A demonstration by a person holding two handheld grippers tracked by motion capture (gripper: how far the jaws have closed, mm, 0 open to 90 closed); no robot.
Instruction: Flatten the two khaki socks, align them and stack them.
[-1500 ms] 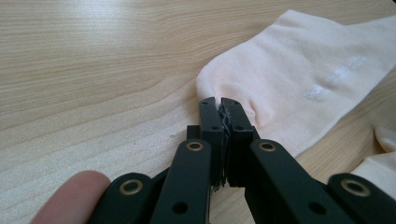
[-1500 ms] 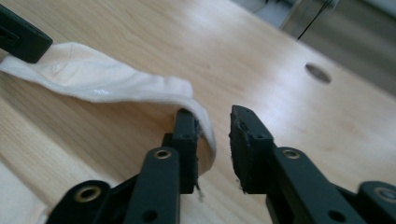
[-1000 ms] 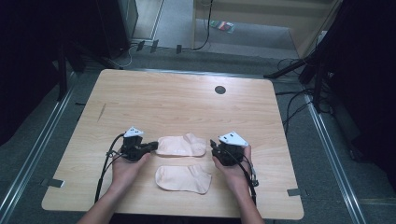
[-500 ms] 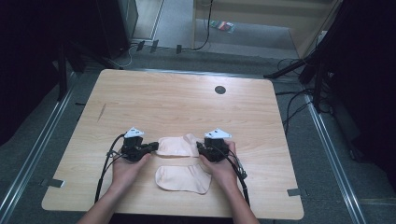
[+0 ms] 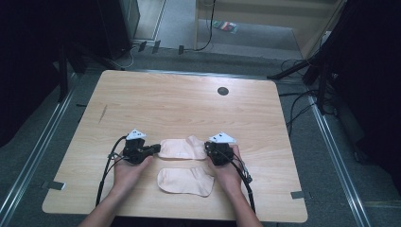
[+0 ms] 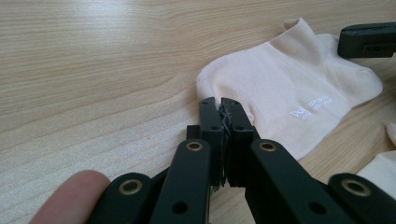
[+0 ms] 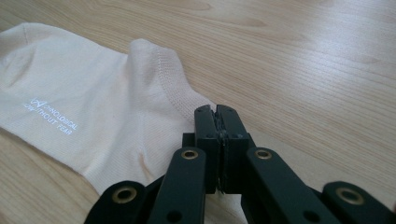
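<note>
Two pale pink ankle socks lie side by side near the table's front edge. My left gripper (image 5: 154, 149) is shut on the left end of the far sock (image 5: 179, 147). In the left gripper view a fold of this sock (image 6: 289, 88) is pinched between the closed jaws of the left gripper (image 6: 220, 105). My right gripper (image 5: 208, 150) has just been closing and now stands shut on the same sock's right end. In the right gripper view the right gripper (image 7: 216, 113) bites the edge of the far sock (image 7: 93, 116) below the cuff. The near sock (image 5: 185, 181) lies flat between the person's hands.
The wooden table (image 5: 189, 106) has a dark round cable hole (image 5: 222, 91) at the back. The right gripper's black jaw (image 6: 369, 39) shows at the top right of the left gripper view. Cables and dark stands crowd the floor on the right.
My right gripper has moved left and down to the far sock's right end, and its jaws have closed there. The left gripper has kept still on the other end.
</note>
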